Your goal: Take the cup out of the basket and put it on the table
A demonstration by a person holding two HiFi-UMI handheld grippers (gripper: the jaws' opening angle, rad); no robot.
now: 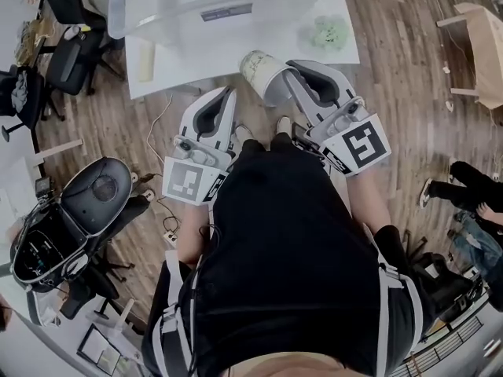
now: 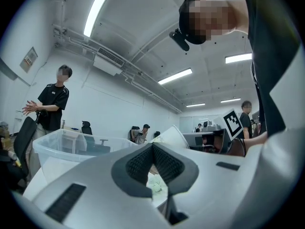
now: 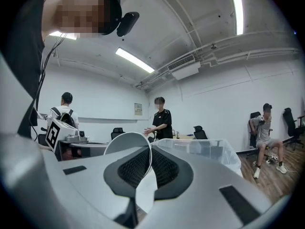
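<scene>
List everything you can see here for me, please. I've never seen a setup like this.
table: one, white, at the top of the head view
basket: one, clear plastic, on the table
cup: one, white, on its side near the table's front edge
green lump: one, pale green, on the table's right end
office chairs: several, black, on the left
floor: brown wood planks
wooden furniture: one, light wood, upper right
cable: one, white, on the floor at the left
bystanders: several, across the room
black top: the wearer's own, bottom centre
left gripper: grey, shut, empty
right gripper: grey, pinching the cup's wall
</scene>
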